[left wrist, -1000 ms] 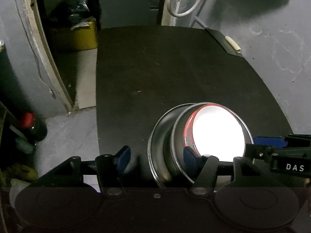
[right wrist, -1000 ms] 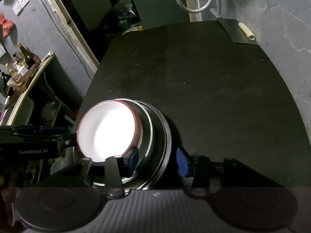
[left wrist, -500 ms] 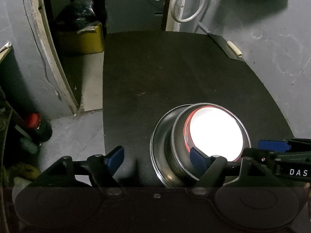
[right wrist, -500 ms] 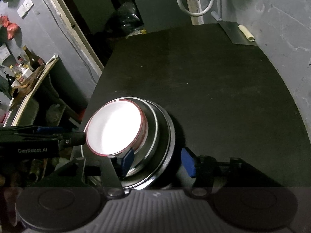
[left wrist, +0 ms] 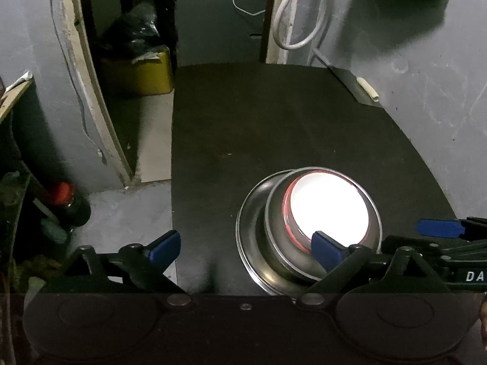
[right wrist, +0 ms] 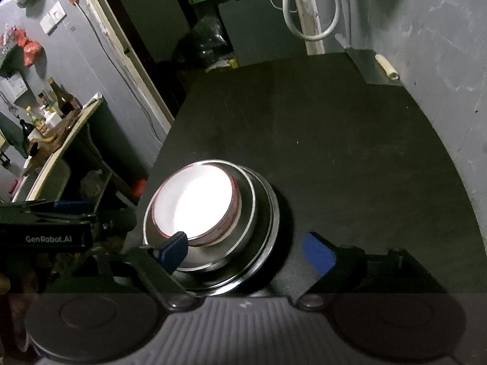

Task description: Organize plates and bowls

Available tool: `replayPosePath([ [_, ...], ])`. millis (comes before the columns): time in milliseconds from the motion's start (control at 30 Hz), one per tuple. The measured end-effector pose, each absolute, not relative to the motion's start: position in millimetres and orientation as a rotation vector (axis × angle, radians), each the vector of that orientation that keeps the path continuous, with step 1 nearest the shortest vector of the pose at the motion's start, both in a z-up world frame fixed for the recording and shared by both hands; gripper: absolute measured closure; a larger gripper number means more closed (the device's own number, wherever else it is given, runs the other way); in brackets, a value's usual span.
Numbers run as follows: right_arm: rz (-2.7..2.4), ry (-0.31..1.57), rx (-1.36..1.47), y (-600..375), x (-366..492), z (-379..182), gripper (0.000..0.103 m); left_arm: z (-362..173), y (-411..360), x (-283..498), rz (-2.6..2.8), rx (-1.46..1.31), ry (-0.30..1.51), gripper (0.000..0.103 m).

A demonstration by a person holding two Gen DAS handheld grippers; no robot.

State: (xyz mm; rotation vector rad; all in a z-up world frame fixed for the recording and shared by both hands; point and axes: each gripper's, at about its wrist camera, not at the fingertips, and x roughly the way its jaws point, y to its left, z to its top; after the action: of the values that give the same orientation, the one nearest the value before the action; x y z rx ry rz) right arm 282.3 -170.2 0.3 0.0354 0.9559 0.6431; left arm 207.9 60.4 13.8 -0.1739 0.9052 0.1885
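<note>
Bowls [left wrist: 328,210] sit nested on plate [left wrist: 252,243] near your surface [left wrist: 274,127] front-left edge; left gripper [left wrist: 246,243] & right gripper [right wrist: 243,251] just spread wide, gripping nothing, far half of surface free

Dim room. Black matt bench [left wrist: 274,127] against grey plaster wall [left wrist: 432,70], surface scuffed. White looped hose [left wrist: 299,15] hangs at pale wooden post [right wrist: 307,12]. Open doorway with pale wooden frame [left wrist: 91,91] to left; yellow bin [left wrist: 143,70] inside. Grey concrete floor [left wrist: 127,213]. Wooden side shelf [right wrist: 57,143] carries dark glass bottles [right wrist: 62,99]. White wall switch plate [right wrist: 53,18] above.
</note>
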Motion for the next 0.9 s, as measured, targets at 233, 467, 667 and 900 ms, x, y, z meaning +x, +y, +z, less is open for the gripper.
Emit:
replayPosePath([
  [233,0.674,0.896,0.081,-184,269,13,0.000,24,59,193,0.218,-0.210,0.867,0.001],
  [467,0.676,0.829,0.117,-194,260,17,0.000,27,53,182,0.239,-0.228,0.846,0.001],
  [667,0.654,0.788,0.137,-199,251,18,0.000,26,49,175,0.252,-0.245,0.833,0.001],
  [900,0.641,0.756,0.152,-201,241,16,0.000,27,48,160,0.273,-0.283,0.771,0.001],
])
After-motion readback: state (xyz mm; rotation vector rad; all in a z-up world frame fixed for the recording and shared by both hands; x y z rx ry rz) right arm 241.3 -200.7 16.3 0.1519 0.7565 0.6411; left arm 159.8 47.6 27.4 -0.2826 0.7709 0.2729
